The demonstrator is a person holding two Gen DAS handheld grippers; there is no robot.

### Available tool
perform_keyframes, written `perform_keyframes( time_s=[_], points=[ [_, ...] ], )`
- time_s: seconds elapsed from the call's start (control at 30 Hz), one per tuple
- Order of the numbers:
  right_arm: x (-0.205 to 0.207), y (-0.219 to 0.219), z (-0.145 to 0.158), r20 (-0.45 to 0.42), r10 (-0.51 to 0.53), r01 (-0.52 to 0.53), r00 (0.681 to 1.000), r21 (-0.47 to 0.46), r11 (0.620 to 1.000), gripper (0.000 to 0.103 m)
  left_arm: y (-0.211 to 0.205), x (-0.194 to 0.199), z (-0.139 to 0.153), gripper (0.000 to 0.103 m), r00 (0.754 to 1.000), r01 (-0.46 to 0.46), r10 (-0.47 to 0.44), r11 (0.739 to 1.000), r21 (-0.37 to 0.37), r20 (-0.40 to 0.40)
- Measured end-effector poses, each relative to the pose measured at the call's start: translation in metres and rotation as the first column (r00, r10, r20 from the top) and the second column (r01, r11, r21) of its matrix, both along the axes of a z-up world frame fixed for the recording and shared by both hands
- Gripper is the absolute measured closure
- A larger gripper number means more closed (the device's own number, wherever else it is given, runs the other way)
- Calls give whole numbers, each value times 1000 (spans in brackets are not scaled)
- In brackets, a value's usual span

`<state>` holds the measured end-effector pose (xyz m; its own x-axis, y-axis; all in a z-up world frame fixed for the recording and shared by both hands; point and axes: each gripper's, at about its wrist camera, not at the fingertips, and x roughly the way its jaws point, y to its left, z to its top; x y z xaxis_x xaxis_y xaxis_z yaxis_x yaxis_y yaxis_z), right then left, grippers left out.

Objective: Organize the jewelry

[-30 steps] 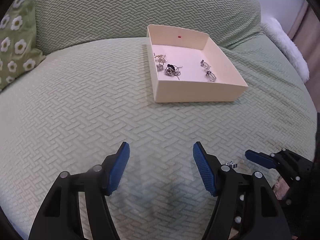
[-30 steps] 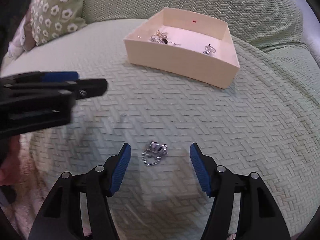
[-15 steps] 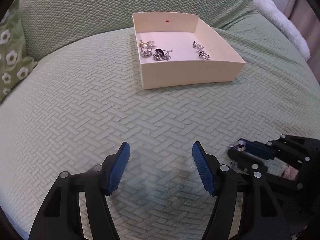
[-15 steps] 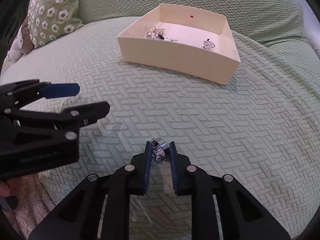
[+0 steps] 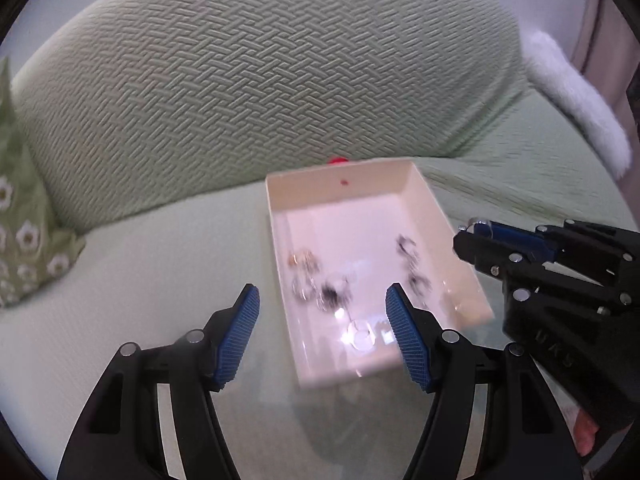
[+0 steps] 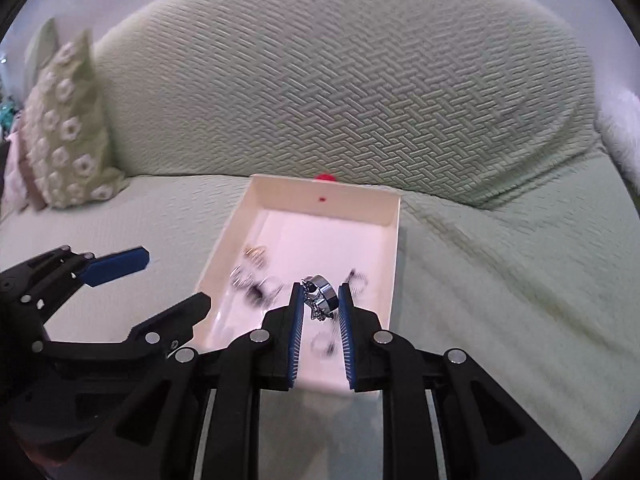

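A cream open box [image 5: 424,196] [image 6: 394,248] sits on the green sofa seat with several silver jewelry pieces [image 5: 320,284] [image 6: 256,276] inside. My right gripper [image 6: 319,300] is shut on a silver ring with a chain [image 6: 320,294] and holds it over the near part of the box. It shows at the right of the left wrist view [image 5: 476,226], by the box's right wall. My left gripper [image 5: 322,320] is open and empty, its fingers straddling the near left part of the box.
The sofa backrest [image 5: 260,72] rises right behind the box. A green flower-print cushion [image 6: 64,132] [image 5: 24,232] leans at the left. A white fluffy item [image 5: 576,100] lies at the right. A small red object [image 6: 325,177] peeks behind the box.
My right gripper closed on the ring and chain on the seat and carried it forward over the box. My left gripper, still open, also moved up to the box.
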<state>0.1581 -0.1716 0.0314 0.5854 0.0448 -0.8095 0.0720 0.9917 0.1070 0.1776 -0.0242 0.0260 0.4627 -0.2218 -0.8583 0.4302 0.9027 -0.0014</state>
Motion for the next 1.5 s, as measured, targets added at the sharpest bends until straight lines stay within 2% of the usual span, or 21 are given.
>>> perform_keyframes(
  time_s=[0.07,0.2,0.3,0.4,0.5,0.57,0.63,0.7,0.87,0.9,1.0,1.03,1.13,1.2,1.37,1.5],
  points=[
    [29,-9,-19,-46,-12,12,999,0,1000,85,-11,25,-16,41,1000,2,-1,999,36,-16],
    [56,-18,-54,-122,-11,14,992,18,1000,85,-14,58,-45,41,998,-17,19,999,36,-66],
    [64,-15,-71,-164,6,-4,986,14,1000,85,-20,66,-63,42,995,-3,8,998,59,-98],
    [67,-14,-81,-192,5,-3,981,9,1000,84,-26,65,-73,42,995,18,-9,995,97,-95],
    [67,-11,-87,-200,12,-12,980,0,1000,83,-27,65,-75,42,996,16,-7,995,100,-92],
    [66,-8,-87,-194,3,-5,981,-6,1000,76,-30,64,-74,42,997,11,-2,994,113,-77],
    [63,-7,-84,-173,-17,13,985,-25,1000,65,-27,60,-68,41,998,4,4,993,114,-69],
    [60,-4,-79,-150,-20,16,988,-27,1000,60,-23,62,-64,41,998,-7,14,994,107,-68],
    [54,-6,-67,-117,-27,27,993,-4,1000,59,-13,56,-54,41,998,-12,18,995,96,-65],
    [52,-7,-64,-112,-30,30,993,-5,1000,59,-7,56,-45,41,998,-14,20,995,94,-61],
    [42,-3,-51,-88,-49,49,995,-13,999,42,1,48,-21,38,999,-21,24,996,86,-33],
    [39,-2,-46,-79,-61,59,995,-28,998,35,3,45,-17,34,999,-30,32,995,100,-17],
    [27,-2,-34,-54,-85,82,995,-69,994,24,9,34,-8,23,999,-37,37,992,117,-2],
    [20,-4,-32,-52,-92,89,994,-55,994,21,15,28,-4,17,999,-40,40,992,116,4],
    [-13,-4,-27,-42,-95,93,995,-45,995,16,30,-3,2,17,1000,-28,27,991,133,9],
    [-26,-10,-26,-25,-103,102,994,-29,994,14,43,-29,-6,16,1000,-11,11,991,136,5]
  ],
)
